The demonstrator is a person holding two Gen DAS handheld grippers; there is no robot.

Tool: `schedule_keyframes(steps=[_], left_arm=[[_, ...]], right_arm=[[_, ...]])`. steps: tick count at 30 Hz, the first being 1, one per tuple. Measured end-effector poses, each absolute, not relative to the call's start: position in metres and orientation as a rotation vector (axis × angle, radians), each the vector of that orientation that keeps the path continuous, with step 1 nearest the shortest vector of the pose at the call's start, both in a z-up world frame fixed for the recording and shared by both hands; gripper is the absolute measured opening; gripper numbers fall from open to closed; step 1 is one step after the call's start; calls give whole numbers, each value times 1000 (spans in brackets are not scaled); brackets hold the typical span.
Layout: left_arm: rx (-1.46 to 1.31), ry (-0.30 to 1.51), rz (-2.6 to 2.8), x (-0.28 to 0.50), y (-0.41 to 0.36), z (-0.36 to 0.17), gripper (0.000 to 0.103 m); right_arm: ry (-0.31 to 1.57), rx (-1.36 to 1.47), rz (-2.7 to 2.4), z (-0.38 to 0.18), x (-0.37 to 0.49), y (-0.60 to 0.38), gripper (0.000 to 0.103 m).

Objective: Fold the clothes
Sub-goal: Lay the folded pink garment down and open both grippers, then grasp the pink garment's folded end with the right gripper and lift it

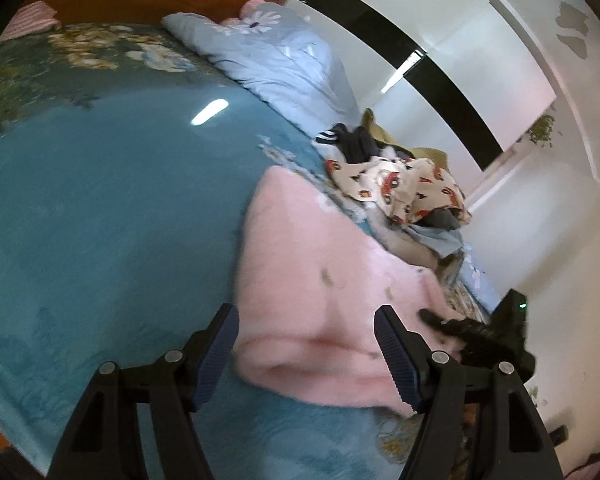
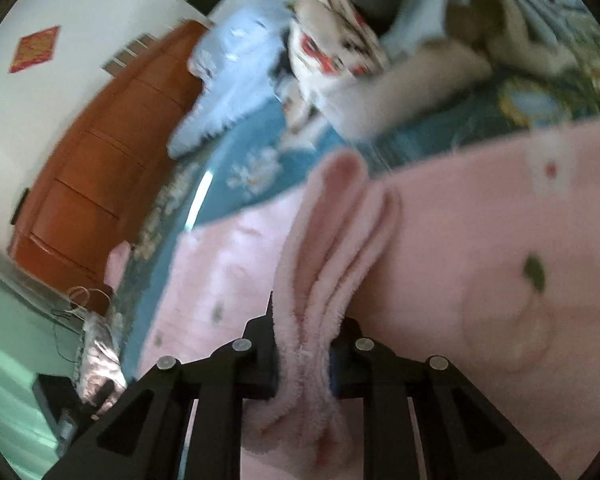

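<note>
A fluffy pink garment (image 1: 324, 292) lies on the blue bed sheet (image 1: 100, 208), partly folded, with a rounded fold at its near edge. My left gripper (image 1: 306, 354) is open just above that near fold, its fingers either side of it, holding nothing. My right gripper (image 2: 304, 354) is shut on a bunched, layered edge of the pink garment (image 2: 460, 248), which stands up between the jaws. The right gripper also shows in the left wrist view (image 1: 460, 330) at the garment's right edge.
A heap of other clothes (image 1: 396, 184), with a car-print piece on top, lies beyond the pink garment near the bed's right edge. A light blue quilt (image 1: 268, 48) lies at the head of the bed by the wooden headboard (image 2: 100, 152).
</note>
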State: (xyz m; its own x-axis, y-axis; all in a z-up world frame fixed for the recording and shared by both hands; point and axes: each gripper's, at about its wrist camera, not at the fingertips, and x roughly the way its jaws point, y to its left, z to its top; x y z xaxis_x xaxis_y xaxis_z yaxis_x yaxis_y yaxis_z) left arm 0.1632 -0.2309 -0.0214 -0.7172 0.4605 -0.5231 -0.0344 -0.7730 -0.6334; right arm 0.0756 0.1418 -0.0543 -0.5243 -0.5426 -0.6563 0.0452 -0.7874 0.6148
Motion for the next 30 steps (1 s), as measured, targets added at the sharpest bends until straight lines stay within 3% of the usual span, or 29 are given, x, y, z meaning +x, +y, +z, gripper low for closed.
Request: schedule_keyframes(steps=[6, 8, 11, 18, 19, 20, 21, 27, 30], left_arm=[[-998, -730, 2493, 137, -189, -8, 74], [-1022, -719, 2468, 130, -179, -13, 74], [-1067, -693, 2454, 125, -170, -24, 74], [-1054, -725, 2449, 135, -168, -24, 74], [-1044, -729, 2447, 139, -169, -22, 74], [-1035, -732, 2447, 143, -170, -21, 74], [-1031, -735, 2447, 147, -172, -19, 74], [-989, -820, 2430, 167, -184, -15, 74], [-974, -836, 2415, 173, -183, -14, 75]], right_arm=[[-788, 1273, -2358, -50, 79, 146, 27], [-788, 1254, -2371, -45, 84, 151, 45], [-798, 1218, -2393, -36, 95, 162, 57], [-851, 1124, -2547, -5, 138, 213, 63], [-867, 1117, -2563, -3, 145, 221, 66], [-885, 1110, -2579, -1, 151, 229, 77], [-906, 1105, -2593, 0, 158, 236, 82], [-1046, 1122, -2630, 1, 194, 266, 86], [-1063, 1120, -2647, 6, 208, 272, 102]])
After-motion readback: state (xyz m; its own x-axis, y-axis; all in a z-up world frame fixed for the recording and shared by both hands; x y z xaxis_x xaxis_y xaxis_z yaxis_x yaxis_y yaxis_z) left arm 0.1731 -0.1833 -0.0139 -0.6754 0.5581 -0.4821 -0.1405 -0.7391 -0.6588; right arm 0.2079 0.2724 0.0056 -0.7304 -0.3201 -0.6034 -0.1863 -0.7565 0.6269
